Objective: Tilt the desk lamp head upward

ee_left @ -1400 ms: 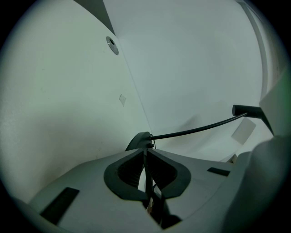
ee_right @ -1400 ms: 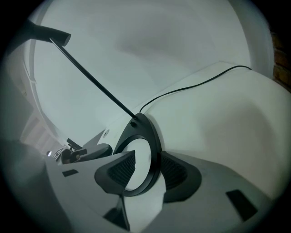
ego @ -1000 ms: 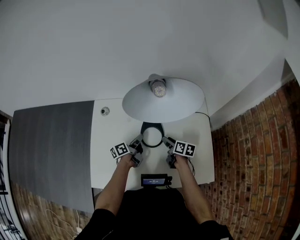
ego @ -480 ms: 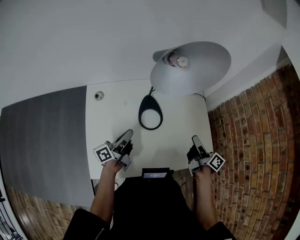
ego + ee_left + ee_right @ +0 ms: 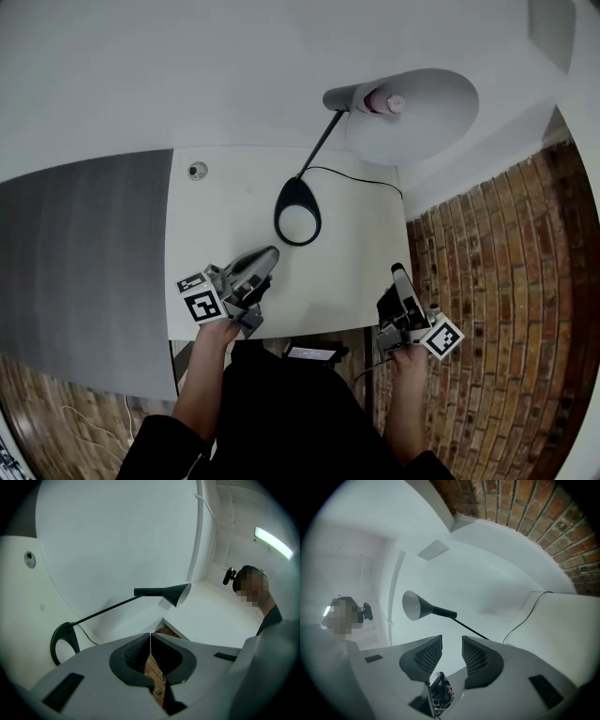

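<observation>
Lamp: desk lamp head [image 5: 417,111] is sitting high over the desk's [image 5: 347,272] far right corner, shade facing outward, not down | My left claw [image 5: 265,255]: pinched together, empty | My right claw [image 5: 398,274]: apart, just been narrowing, empty | Care: I am holding both well clear of its cable [image 5: 361,178].

Lamp base [image 5: 298,184] and arm [image 5: 321,142] obstruct far desk [image 5: 216,225]
</observation>
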Demonstrator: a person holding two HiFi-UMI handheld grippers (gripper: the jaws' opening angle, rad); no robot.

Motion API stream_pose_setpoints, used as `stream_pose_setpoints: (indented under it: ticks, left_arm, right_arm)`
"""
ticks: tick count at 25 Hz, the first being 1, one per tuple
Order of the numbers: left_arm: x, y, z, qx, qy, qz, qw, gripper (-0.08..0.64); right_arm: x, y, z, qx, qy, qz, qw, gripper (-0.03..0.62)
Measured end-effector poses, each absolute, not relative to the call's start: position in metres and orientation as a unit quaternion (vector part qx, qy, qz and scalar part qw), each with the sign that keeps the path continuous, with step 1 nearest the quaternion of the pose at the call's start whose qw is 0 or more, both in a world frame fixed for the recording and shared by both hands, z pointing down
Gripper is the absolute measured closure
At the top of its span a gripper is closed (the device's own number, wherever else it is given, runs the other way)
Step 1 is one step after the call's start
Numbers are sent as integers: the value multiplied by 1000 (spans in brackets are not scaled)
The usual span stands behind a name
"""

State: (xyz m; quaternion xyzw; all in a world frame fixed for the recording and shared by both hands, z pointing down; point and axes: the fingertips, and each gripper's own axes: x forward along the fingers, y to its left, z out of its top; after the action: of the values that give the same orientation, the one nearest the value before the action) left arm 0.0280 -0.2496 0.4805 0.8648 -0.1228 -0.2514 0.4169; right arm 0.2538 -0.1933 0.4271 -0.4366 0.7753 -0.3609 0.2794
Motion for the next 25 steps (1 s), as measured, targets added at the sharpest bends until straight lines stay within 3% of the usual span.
stream_pose_setpoints:
  ticks: [10,16,25]
  left_arm:
    - [44,-169,448,881,-166,-246,368,548]
    - [88,-71,442,893,-171,-214,357,548]
    - [83,9,428,895,-222,-182,340,547]
  right_arm:
    - [234,-123,394,-364,851,-302,227,476]
    - [250,-46,408,-313,868,-312,227,495]
    - [244,19,416,-245,886,-316,233,516]
